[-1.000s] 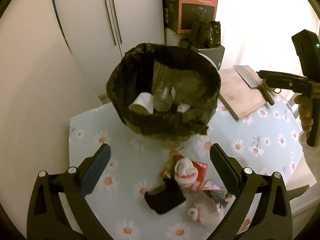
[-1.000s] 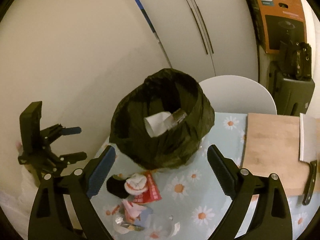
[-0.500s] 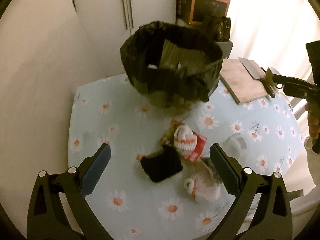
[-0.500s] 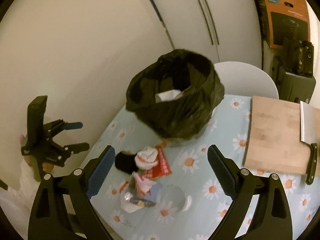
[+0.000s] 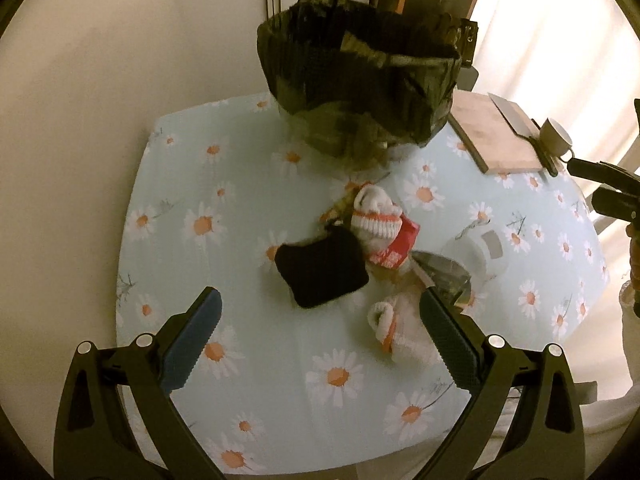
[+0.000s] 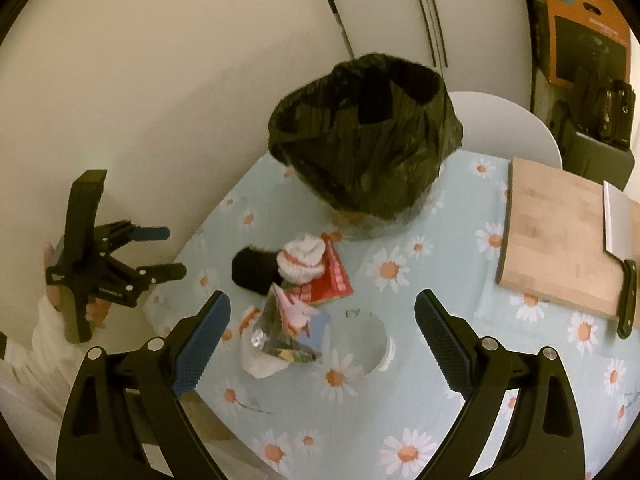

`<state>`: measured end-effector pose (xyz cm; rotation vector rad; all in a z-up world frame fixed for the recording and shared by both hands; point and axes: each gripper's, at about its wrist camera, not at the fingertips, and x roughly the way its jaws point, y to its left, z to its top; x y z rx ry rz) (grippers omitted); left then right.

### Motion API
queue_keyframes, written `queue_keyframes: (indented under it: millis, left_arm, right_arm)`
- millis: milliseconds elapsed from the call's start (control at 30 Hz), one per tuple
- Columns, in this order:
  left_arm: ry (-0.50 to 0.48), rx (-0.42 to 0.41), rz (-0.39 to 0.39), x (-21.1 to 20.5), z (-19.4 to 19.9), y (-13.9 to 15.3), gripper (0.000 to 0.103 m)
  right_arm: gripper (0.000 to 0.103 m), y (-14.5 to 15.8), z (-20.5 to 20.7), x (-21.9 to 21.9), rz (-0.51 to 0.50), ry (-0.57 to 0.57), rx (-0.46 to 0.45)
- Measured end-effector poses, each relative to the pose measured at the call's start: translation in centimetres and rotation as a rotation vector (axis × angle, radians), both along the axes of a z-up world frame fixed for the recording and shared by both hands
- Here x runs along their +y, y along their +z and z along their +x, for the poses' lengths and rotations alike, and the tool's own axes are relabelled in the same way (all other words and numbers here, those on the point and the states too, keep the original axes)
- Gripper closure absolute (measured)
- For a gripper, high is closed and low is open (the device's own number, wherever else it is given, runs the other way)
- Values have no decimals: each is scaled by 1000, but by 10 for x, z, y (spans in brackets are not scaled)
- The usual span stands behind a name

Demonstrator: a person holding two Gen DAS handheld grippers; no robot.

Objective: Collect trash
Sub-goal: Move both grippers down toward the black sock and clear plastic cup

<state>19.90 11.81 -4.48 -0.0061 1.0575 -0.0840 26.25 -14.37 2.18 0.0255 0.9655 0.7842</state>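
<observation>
Trash sits in a loose pile mid-surface (image 5: 240, 360), just in front of the black-lined bin (image 5: 360, 64).

Left hand-held gripper (image 5: 320, 336) hangs over the pile's near edge, jaws wide apart, nothing held. Right hand-held gripper (image 6: 322, 332): same, wide open and empty, w/ the crumpled foil wrapper (image 6: 280, 336) between its fingers.

Best approach, I'd say: drop straight down on one piece at a time, pinch soft stuff at its bunched middle, lift clear before swinging to the bin. Keep the two grippers from crowding each other.

Count, approx:
- 1 bin
- 1 black cloth item (image 5: 322, 266)
- 2 white knit items w/ orange stripes (image 5: 378, 216)
- 1 red packet (image 6: 332, 276)
- 1 foil wrapper
- 1 clear plastic cup (image 6: 368, 344), on its side
</observation>
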Motion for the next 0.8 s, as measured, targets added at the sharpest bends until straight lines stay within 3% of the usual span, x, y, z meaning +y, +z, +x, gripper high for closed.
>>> queue_keyframes:
  millis: [433, 700, 800]
  left_arm:
    - [23, 52, 53, 3, -4, -35, 6]
    - [-28, 62, 106, -4, 6, -58, 6]
    - [-18, 70, 90, -1, 12, -65, 6]
  right_arm:
    - [14, -53, -5, 6, -101, -48, 70]
    - [14, -71, 4, 24, -141, -61, 57]
    - [14, -83, 9, 31, -162, -63, 77]
